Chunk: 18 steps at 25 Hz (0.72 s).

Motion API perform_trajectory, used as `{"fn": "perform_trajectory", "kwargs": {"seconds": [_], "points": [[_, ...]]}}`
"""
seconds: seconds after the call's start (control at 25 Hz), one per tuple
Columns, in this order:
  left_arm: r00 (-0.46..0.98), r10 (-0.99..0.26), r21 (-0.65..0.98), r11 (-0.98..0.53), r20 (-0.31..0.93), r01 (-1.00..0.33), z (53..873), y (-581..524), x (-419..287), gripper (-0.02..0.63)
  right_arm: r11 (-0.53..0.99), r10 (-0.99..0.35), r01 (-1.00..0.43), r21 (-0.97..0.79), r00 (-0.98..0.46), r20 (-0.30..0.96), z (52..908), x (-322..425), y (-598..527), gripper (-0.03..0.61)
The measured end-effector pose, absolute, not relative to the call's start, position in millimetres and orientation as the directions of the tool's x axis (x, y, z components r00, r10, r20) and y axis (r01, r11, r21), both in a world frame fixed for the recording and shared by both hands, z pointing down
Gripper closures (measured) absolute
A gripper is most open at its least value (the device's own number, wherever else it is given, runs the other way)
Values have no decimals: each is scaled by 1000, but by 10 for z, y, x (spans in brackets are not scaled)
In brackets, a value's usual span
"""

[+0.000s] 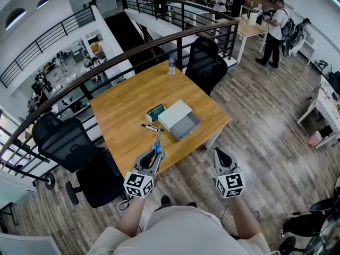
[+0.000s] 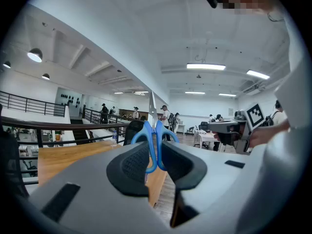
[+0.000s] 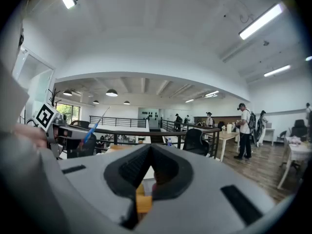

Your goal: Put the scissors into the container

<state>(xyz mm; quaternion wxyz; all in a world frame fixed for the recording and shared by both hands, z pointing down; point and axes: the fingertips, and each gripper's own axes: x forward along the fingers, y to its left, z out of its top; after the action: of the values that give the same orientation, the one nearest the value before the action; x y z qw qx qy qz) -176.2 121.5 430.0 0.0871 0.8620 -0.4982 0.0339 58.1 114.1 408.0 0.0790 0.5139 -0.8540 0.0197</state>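
Wood-plank flooring and a curved black railing point(image 1: 106, 62) surround a square wooden counter point(image 1: 127, 110) on an open office mezzanine. People stand at another desk far behind it. On the counter sits the container point(image 1: 187, 125), an open box with a grey inside and a white flap. A small green packet point(image 1: 155, 112) lies just beside its left side, and a black marker pen point(image 1: 150, 127) lies in front of the packet. A water bottle point(image 1: 171, 65) stands at the far edge, near a black office chair point(image 1: 204, 62). Two more black chairs point(image 1: 66, 139) are off the counter's left side.

The left hand-held gripper point(image 1: 151, 161) point(image 2: 155, 152) is over the counter's near edge. Its pads are clamped on the blue handles of the scissors point(image 1: 158, 145) point(image 2: 155, 140). The closed metal blades stick out past the jaws. In the head view the tips reach close to the marker pen, near the container but not in it. The scissors are off the counter, carried only by this gripper.

The right hand-held gripper point(image 1: 222, 157) point(image 3: 150, 150) is off the counter's near right corner, above the floor. Its jaws meet at the tips with nothing between them. From its own view the scissors point(image 3: 92, 126) show to the left, slanting upward.
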Motion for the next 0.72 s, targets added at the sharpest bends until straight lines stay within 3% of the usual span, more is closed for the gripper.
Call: {"fn": "perform_trajectory", "kwargs": {"seconds": [0.72], "points": [[503,-851,122,-490,147,-863,4350,1179,-1959,538,456,-882,-890,13,-450,140,4073,403,1100,577]]}}
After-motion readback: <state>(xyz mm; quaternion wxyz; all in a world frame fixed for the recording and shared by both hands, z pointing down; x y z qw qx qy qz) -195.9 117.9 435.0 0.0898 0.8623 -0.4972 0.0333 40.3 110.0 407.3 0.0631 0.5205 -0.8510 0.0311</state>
